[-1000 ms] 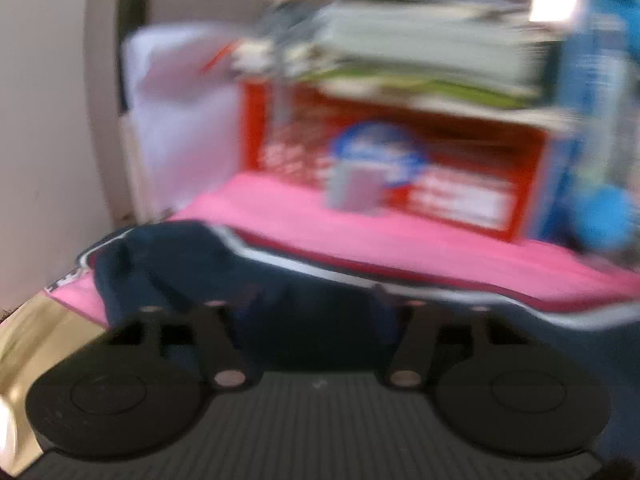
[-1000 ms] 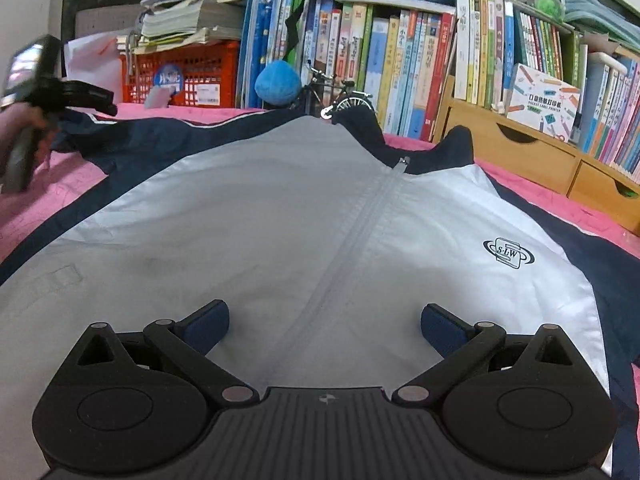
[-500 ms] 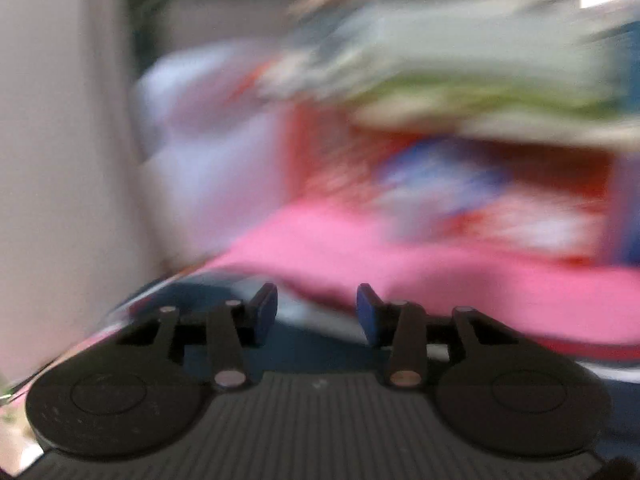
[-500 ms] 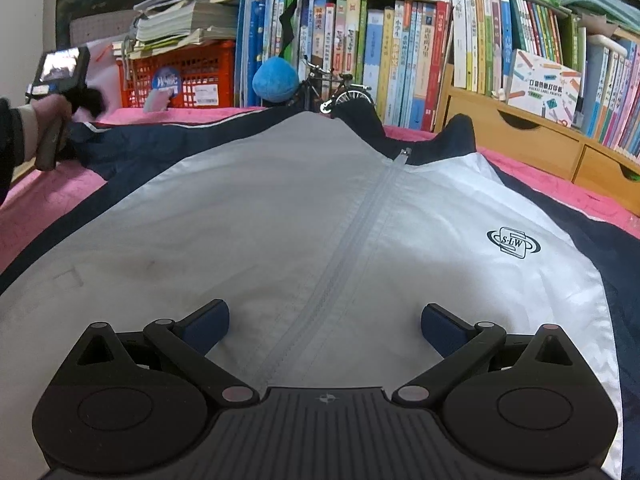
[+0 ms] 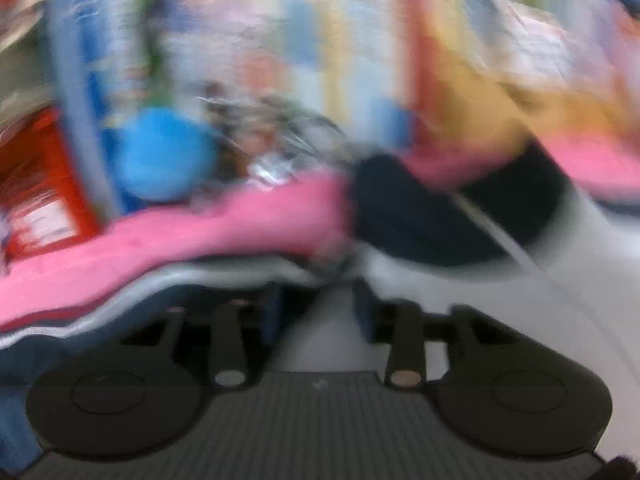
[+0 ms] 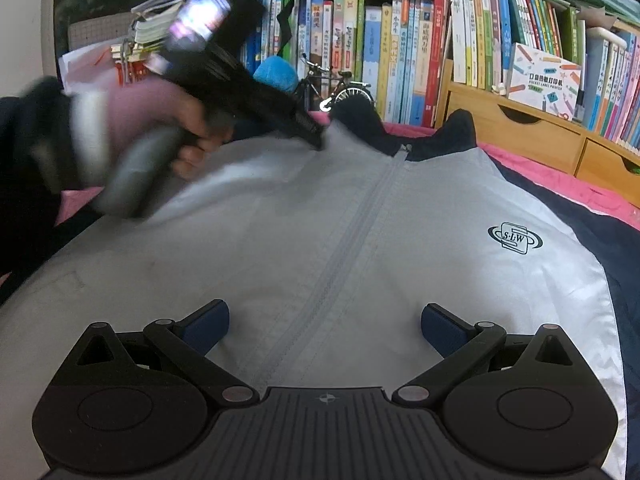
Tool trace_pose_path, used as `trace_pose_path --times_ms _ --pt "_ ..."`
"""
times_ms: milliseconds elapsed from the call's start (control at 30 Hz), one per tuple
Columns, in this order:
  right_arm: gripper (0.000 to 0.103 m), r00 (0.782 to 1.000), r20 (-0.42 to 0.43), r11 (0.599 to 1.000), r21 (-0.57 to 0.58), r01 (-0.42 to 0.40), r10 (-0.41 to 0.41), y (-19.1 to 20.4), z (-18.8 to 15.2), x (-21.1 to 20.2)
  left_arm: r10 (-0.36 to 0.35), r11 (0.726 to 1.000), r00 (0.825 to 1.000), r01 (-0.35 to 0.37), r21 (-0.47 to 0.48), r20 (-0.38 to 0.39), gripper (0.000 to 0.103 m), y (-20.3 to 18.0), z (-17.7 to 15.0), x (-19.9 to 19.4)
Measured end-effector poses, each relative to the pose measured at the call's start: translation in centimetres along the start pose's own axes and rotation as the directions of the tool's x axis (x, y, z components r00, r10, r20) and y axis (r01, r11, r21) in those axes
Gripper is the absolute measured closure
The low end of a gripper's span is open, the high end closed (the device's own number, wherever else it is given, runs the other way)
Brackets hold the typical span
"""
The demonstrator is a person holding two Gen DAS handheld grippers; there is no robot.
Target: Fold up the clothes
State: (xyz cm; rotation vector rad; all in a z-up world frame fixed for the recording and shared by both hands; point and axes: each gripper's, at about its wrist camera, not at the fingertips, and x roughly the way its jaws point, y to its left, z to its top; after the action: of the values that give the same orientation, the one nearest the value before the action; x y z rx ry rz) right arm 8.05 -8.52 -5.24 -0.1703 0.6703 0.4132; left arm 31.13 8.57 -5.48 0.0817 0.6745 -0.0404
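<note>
Here, left tool (image 6: pixel 316 136) at jacket (image 6: pixel 320 240) collar edge

White-and-navy jacket (image 6: pixel 280 248), pink bedspread (image 6: pixel 560 176)

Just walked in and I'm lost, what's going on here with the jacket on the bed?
A person is folding a white and navy zip jacket spread flat on a pink bedcover. The right gripper hangs open above the jacket's lower front, holding nothing. The left gripper, in the person's hand, is near the collar; its picture is too blurred to show whether it grips cloth. No fold is made yet.
</note>
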Motion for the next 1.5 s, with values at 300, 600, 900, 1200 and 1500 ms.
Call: trace_pose_path --times_ms 300,600,900,1200,1500 --pt "0.000 1.000 -0.007 1.000 0.019 -0.015 0.016 -0.4 0.0 0.0 -0.098 0.994 0.994 0.094 0.063 0.052 0.059 -1.5 0.1 -4.0" --pt "0.000 1.000 -0.007 1.000 0.020 -0.015 0.016 -0.4 0.0 0.2 0.063 0.994 0.998 -0.066 -0.088 -0.031 0.047 -1.1 1.2 1.8" --pt "0.000 1.000 -0.006 1.000 0.023 -0.017 0.017 -0.5 -0.2 0.4 -0.300 0.953 0.954 0.300 0.041 -0.020 0.051 -5.1 -2.6 -8.2" --pt "0.000 1.000 -0.006 1.000 0.025 -0.017 0.017 -0.6 -0.3 0.6 0.147 0.989 0.989 -0.148 -0.020 -0.018 0.049 -1.0 -1.7 -0.8" --pt "0.000 1.000 -0.006 0.999 0.030 -0.018 0.018 -0.5 -0.3 0.6 -0.388 0.912 0.920 0.392 0.120 -0.056 0.056 -8.1 0.4 -9.8"
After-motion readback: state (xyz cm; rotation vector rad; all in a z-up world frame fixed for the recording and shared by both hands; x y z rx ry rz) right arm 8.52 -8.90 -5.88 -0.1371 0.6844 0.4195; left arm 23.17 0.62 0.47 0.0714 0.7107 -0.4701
